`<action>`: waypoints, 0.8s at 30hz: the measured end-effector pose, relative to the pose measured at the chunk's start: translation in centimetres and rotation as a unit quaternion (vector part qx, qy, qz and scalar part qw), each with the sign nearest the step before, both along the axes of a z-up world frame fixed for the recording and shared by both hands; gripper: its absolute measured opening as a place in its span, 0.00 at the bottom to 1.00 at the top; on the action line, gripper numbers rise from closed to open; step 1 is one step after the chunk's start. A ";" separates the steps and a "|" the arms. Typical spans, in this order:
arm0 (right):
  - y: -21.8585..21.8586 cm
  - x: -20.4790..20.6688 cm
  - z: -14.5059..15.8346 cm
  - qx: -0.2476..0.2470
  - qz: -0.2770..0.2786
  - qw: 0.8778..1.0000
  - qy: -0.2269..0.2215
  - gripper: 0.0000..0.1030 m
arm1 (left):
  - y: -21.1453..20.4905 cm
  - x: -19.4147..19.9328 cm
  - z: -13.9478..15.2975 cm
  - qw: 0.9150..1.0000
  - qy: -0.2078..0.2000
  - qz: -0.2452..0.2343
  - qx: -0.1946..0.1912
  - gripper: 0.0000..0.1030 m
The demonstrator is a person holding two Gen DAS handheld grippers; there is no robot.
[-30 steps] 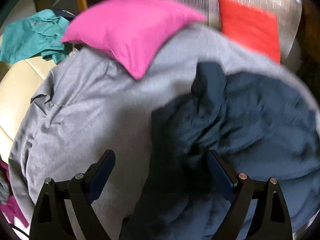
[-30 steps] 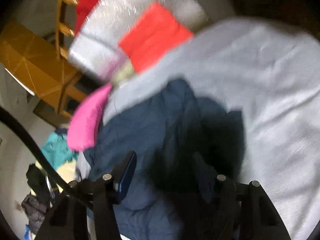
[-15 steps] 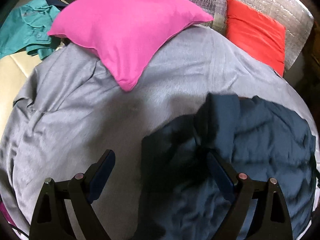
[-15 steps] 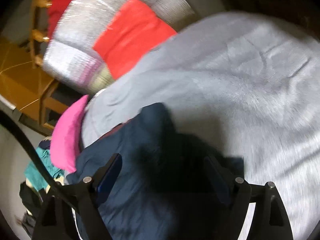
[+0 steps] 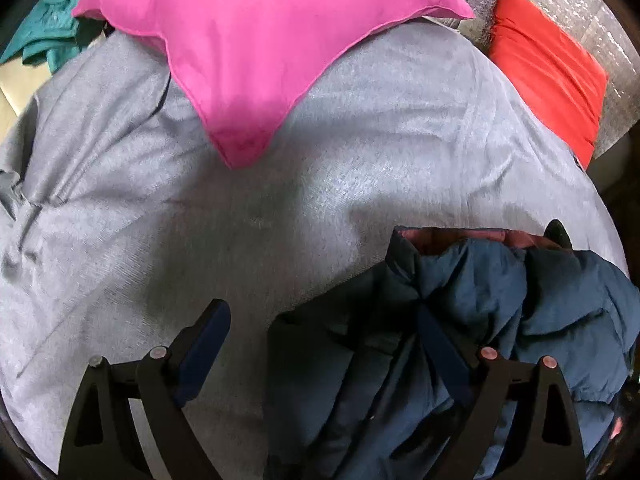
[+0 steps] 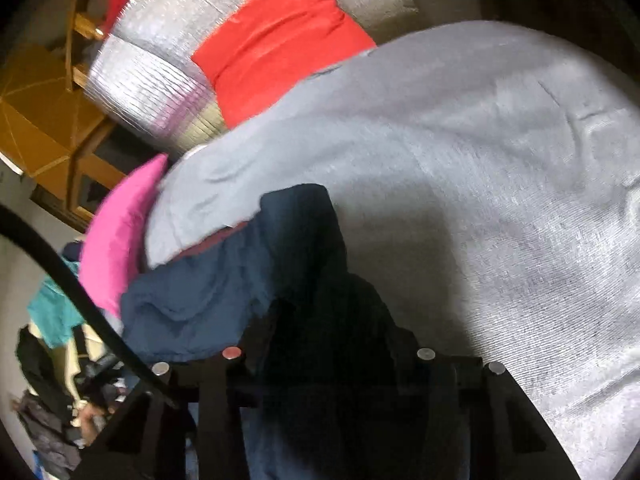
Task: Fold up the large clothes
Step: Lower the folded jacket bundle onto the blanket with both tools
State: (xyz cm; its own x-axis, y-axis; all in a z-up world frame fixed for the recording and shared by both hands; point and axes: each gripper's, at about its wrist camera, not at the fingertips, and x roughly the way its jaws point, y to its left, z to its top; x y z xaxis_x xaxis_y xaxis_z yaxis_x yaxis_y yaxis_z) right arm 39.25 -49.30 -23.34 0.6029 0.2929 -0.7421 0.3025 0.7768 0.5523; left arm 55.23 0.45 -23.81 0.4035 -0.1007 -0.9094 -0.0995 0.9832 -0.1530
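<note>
A navy puffer jacket (image 5: 480, 300) with a reddish lining lies crumpled on a grey blanket (image 5: 280, 200). My left gripper (image 5: 320, 320) hangs open just above it. Its left finger is over bare blanket and its right finger over the jacket's edge, and a dark fold lies loosely between them. In the right wrist view the jacket (image 6: 224, 292) bunches up into a peak. My right gripper (image 6: 328, 320) is closing on that dark fabric, which fills the gap and hides both fingertips.
A pink pillow (image 5: 260, 40) rests at the blanket's far side, and a red cushion (image 5: 548, 68) leans on a silver foil mat (image 6: 160, 60). A teal garment (image 5: 48, 20) lies at the far left. Wooden furniture (image 6: 40, 120) and a black cable (image 6: 80, 292) show at the left.
The left gripper has moved toward the pillow, still open, and the jacket now sits lower right in its view. The right gripper's jaws spread wide, then narrowed onto the jacket fabric.
</note>
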 end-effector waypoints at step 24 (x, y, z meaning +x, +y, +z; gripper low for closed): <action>-1.3 -18.6 1.2 0.139 -0.094 0.984 -0.052 0.82 | 6.7 -18.6 4.7 0.995 -0.057 0.049 -0.071 0.92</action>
State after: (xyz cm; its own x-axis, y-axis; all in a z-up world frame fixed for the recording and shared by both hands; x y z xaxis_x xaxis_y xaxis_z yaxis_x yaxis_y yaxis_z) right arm 20.66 -50.60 -22.15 0.7347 0.3521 -0.5798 0.3564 0.5270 0.7715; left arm 36.67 7.17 -19.10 0.5170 -0.1800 -0.8369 -0.1671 0.9376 -0.3049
